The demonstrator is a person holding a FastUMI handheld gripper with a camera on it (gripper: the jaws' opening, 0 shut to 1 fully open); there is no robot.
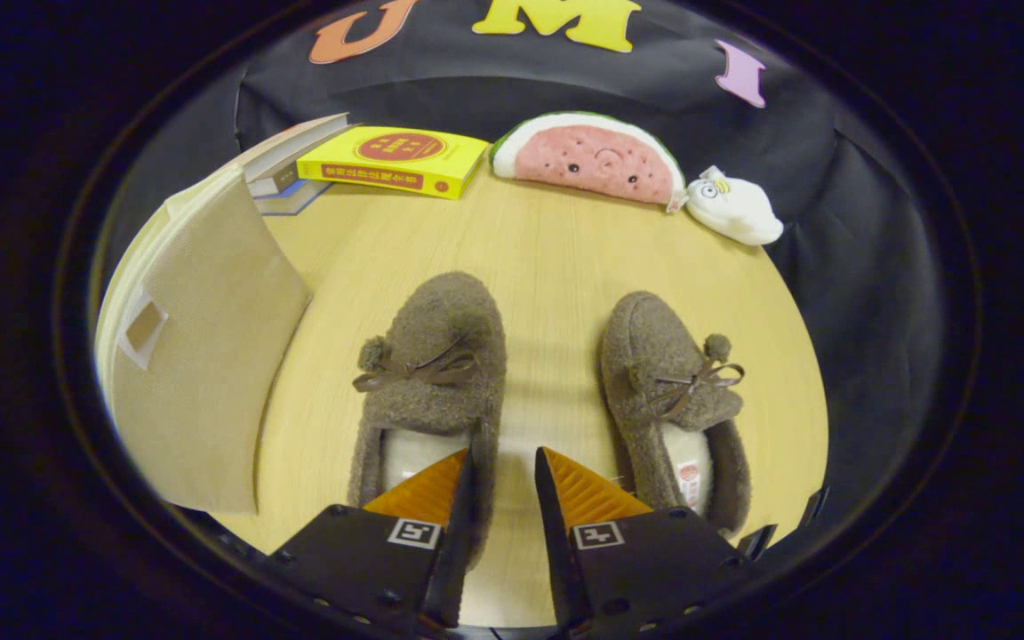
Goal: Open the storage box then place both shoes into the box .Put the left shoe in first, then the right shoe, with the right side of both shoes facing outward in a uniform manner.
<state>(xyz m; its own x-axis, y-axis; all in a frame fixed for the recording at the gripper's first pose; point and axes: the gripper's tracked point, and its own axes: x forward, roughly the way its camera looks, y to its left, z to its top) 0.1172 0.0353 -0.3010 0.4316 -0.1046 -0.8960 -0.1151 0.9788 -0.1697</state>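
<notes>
- Two brown fuzzy shoes lie side by side on the wooden table (548, 258): left shoe (432, 373), right shoe (668, 391).
- Gripper (503, 467) fingers slightly spread, empty; the left finger overlaps the left shoe's opening.
- Beige storage box (201, 356) stands left of the shoes.
- Yellow book (392, 160) and watermelon plush (588, 158) beyond.

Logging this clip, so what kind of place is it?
Probably a staged recording booth, not a lived-in home: a wooden table against black cloth, with brown slippers, books and a watermelon plush as props. Open tongs hover.

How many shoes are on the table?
2: one shoe ahead of the left finger of the open tongs, beside the storage box; the other shoe beyond the right finger.
</notes>
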